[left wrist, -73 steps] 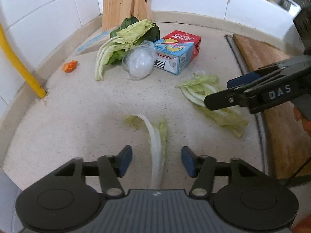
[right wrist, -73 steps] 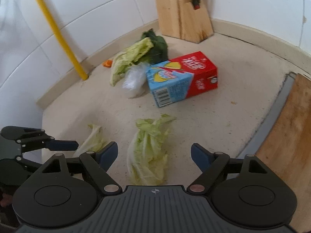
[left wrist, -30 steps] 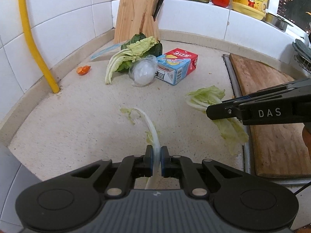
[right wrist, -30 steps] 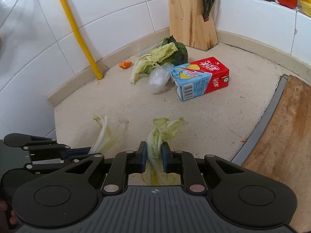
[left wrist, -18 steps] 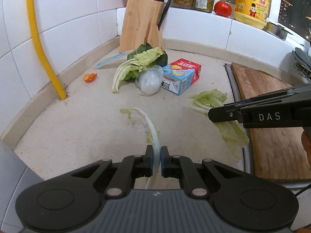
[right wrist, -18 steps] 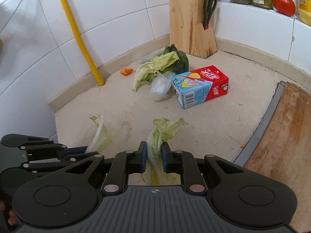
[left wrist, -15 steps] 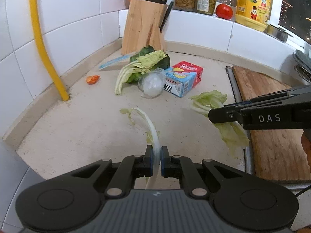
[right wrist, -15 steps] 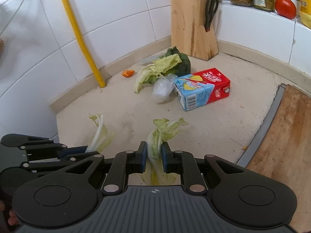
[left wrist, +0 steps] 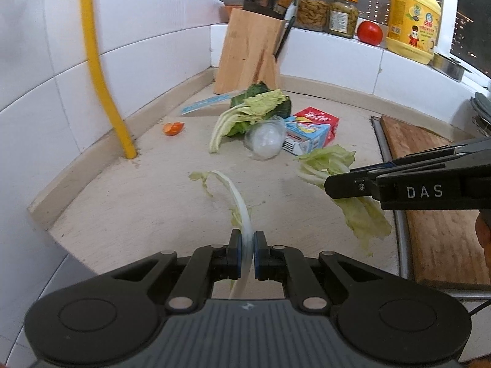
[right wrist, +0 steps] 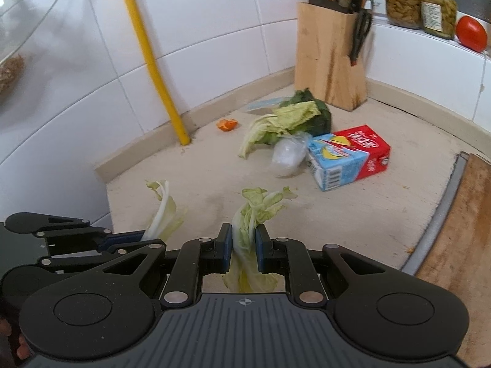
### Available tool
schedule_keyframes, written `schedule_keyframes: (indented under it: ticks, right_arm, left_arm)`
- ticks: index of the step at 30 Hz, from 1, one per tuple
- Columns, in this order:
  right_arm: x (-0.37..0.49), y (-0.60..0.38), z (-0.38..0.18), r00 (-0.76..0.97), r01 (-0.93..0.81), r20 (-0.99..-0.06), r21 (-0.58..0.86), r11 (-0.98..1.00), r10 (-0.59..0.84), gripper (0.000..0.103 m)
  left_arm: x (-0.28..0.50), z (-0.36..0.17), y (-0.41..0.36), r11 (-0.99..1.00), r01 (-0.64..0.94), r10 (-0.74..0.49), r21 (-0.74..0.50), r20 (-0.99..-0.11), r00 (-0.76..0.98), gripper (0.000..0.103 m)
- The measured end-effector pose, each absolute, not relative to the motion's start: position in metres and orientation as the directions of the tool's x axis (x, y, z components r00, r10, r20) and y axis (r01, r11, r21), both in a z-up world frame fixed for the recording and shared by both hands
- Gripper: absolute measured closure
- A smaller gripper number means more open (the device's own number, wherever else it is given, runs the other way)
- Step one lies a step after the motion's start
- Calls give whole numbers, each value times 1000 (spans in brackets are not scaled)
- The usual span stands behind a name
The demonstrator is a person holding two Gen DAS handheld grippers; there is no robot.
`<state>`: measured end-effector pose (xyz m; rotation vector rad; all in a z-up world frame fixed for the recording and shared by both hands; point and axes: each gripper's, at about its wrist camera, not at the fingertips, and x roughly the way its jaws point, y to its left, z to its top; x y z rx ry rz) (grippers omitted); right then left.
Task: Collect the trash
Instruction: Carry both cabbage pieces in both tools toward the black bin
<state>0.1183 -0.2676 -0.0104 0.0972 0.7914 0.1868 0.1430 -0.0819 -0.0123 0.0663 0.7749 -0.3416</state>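
Observation:
My left gripper (left wrist: 245, 247) is shut on the white stalk of a thin cabbage leaf (left wrist: 231, 194), which hangs above the beige counter (left wrist: 147, 205). My right gripper (right wrist: 242, 247) is shut on a bunch of pale green cabbage leaves (right wrist: 257, 211), also lifted off the counter. In the left wrist view the right gripper (left wrist: 334, 185) comes in from the right with its leaves (left wrist: 362, 214) dangling below. The right wrist view shows the left gripper (right wrist: 139, 237) at the lower left with its leaf (right wrist: 164, 211).
Near the back corner lie a pile of green leaves (left wrist: 254, 110), a clear plastic bag (left wrist: 265, 138), a red and blue carton (left wrist: 310, 132) and an orange scrap (left wrist: 173, 128). A knife block (left wrist: 250, 52), a yellow pipe (left wrist: 98, 70) and a wooden cutting board (left wrist: 435, 214) border the counter.
Both grippers closed on their leaves, then rose and drew back from the counter. The leaves have left the surface and the back corner looks farther away.

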Motion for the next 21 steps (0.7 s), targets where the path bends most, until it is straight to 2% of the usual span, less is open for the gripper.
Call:
schedule_keyframes:
  ticks: [9, 21]
  right_arm:
    - [120, -235, -9, 668, -199, -701, 156, 968, 250, 82]
    - [128, -157, -15, 588, -377, -717, 165, 911, 373, 82]
  left_arm:
    - [129, -11, -51, 963, 260, -231, -65, -691, 685, 99]
    - [96, -19, 16, 995, 78, -93, -55, -710, 698, 99]
